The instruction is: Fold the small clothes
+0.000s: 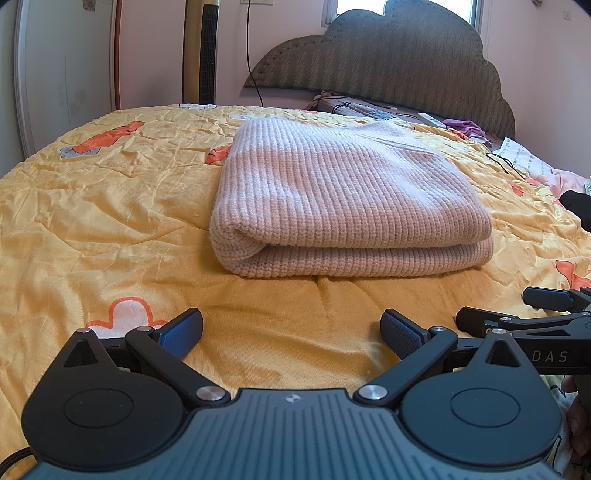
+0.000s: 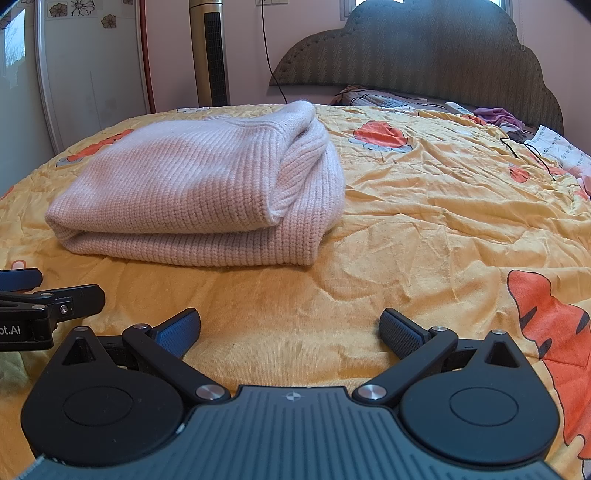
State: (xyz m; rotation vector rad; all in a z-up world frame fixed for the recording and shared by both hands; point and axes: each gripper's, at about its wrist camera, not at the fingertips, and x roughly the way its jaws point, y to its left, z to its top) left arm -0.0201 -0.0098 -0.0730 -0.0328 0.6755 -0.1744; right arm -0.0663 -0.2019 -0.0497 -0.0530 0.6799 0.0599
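Pink sweater [image 1: 332, 192] lies fully folded on the bed [image 1: 110, 206]; our left gripper [image 1: 291, 334] and right gripper [image 2: 290, 332] rest released, empty; little apparently remains.

Soft daylight fills the room, coming from the window [image 1: 406, 7] at the top of the frame behind the headboard [image 1: 388, 55], which stands dark against it. In the left wrist view a brighter patch falls across the top of the pink knit sweater [image 1: 343, 192], with dimmer bands beside it; its folded edge throws a thin shadow on the yellow bedspread [image 1: 92, 206]. In the right wrist view the light is cooler and flatter. Both pictures are sharp in the middle. The fisheye bends the bed's edge into a curve, and the corners go black. The round metal pins near the bottom catch small glints.
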